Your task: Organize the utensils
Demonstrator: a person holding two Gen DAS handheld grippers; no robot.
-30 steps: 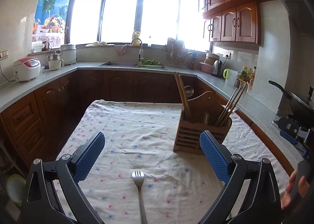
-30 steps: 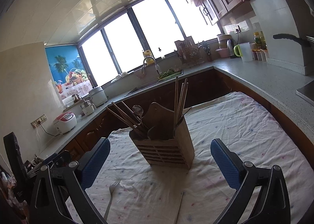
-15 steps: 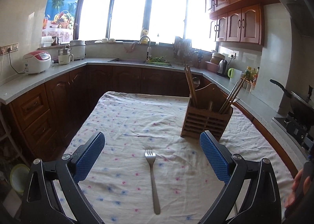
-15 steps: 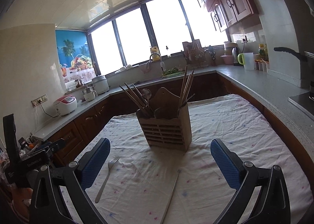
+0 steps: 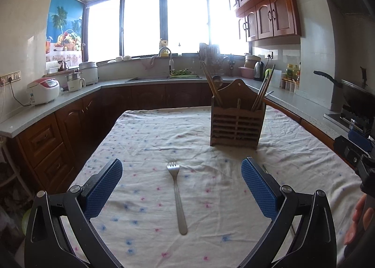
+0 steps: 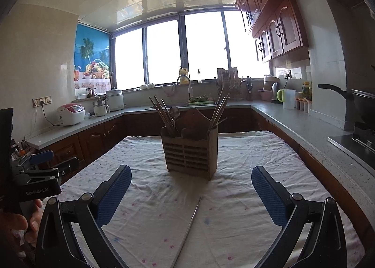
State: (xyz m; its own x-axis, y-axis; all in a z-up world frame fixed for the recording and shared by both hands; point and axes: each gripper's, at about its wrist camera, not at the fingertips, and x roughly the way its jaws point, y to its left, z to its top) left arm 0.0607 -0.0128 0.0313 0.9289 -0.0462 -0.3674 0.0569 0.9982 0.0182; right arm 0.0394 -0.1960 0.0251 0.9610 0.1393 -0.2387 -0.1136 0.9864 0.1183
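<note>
A table covered by a white cloth dotted with pink and blue point(image 5: 206, 197) is seen in both wrist views, with dark wooden kitchen cabinets and grey worktops set around it. A slatted wooden utensil holder with an arched back board point(image 5: 237, 124) is stood upright on the cloth toward the far edge of the table; in the left wrist view it is placed right of the centre line. Bundles of wooden chopsticks point(image 5: 261, 90) are leaned outward from its left and right compartments, and a metal ladle or spoon bowl point(image 6: 174, 112) is seen among the left bundle.

A silver metal fork point(image 5: 177, 195) is laid flat on the cloth nearer the near edge, tines pointed toward the holder, well apart from it. The left gripper point(image 5: 181, 173) is held above the cloth with its blue-padded fingers point(image 5: 104, 185) spread wide on either side of the fork; nothing is grasped and the fork is not touched.

A thin metal rod, perhaps a single chopstick point(image 6: 187, 228), is laid on the cloth in front of the holder, slanted toward the near edge. The right gripper point(image 6: 191, 180) is likewise released, its blue pads point(image 6: 269, 195) set well apart with the rod between them but not held. Fingers of the person's hand point(image 6: 21, 223) are seen at the left border of the right wrist view.
</note>
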